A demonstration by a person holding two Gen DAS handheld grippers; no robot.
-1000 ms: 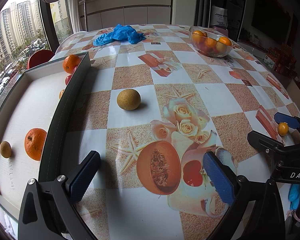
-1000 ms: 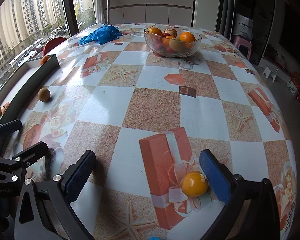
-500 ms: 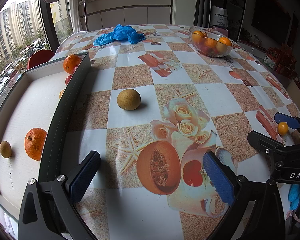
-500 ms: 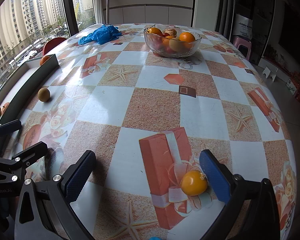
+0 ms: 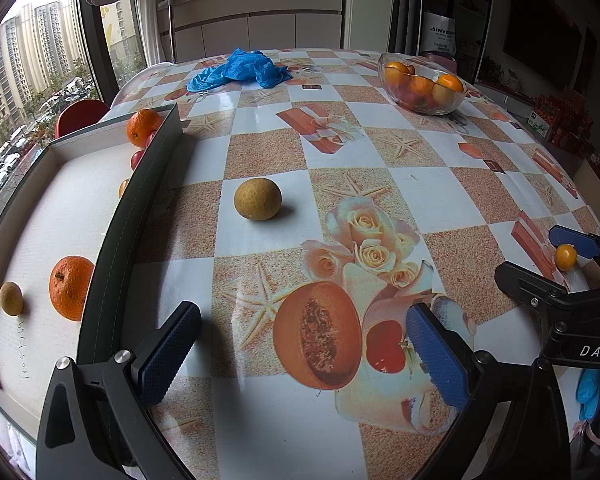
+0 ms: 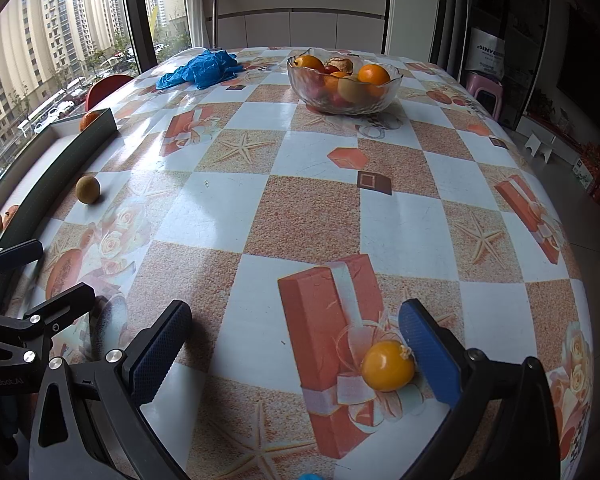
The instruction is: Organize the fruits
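Nearest, the right gripper (image 6: 296,344) stands wide open with a small yellow-orange fruit (image 6: 387,365) against its right finger, likely lined up for a grab. Beyond the empty, spread left gripper (image 5: 300,344), a brownish round fruit (image 5: 257,199) waits mid-frame beside the tray (image 5: 112,248).

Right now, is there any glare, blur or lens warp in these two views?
Left wrist: fisheye bends the tray wall; window glare on the tablecloth near the blue gloves; the fruit is sharp. Right wrist: glare streaks at left, straight edges bowed, dark vignette in the corners.
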